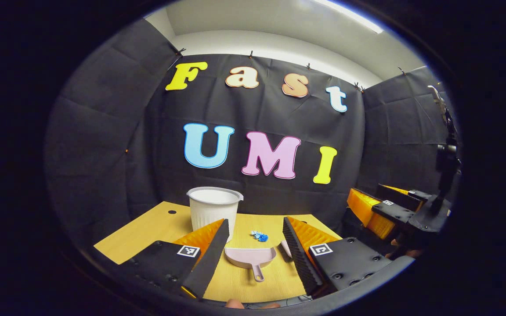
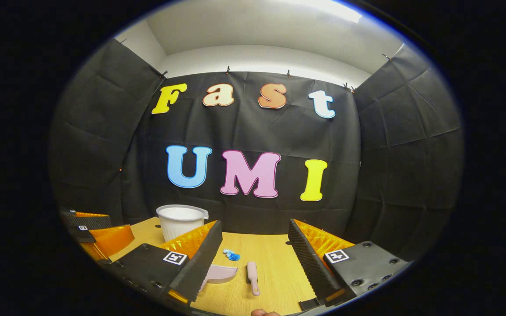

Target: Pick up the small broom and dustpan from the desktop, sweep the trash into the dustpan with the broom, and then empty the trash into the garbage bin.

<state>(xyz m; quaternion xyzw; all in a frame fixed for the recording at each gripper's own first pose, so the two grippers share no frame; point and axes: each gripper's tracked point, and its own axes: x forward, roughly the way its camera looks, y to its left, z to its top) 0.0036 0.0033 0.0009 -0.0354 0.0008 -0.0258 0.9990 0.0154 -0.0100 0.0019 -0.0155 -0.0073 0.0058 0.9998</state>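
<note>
Fingers of both grippers stood spread wide with nothing between them; the left gripper (image 1: 253,254) and the right gripper (image 2: 253,263) each hung above the near edge of the counter (image 1: 147,228). Neither tool had been picked up yet, so the step in hand was judged to be the first grasp.

Taking the dustpan (image 1: 250,258) as landmark: it lay flat on the counter, handle pointing toward the operator, centred between the left fingers. The broom (image 2: 252,271) lay just beside the dustpan on its right, roughly parallel, handle also nearest, between the right fingers. The trash (image 1: 259,236), a small blue crumpled scrap, sat just beyond the dustpan's open mouth. The garbage bin (image 1: 213,210) stood upright, farther back and to the left of the dustpan.

For a sound pickup, each gripper should descend along its tool's handle and close across the narrow handle rather than the pan or head. The two handles lay close together, so the grippers would need care not to collide.
</note>
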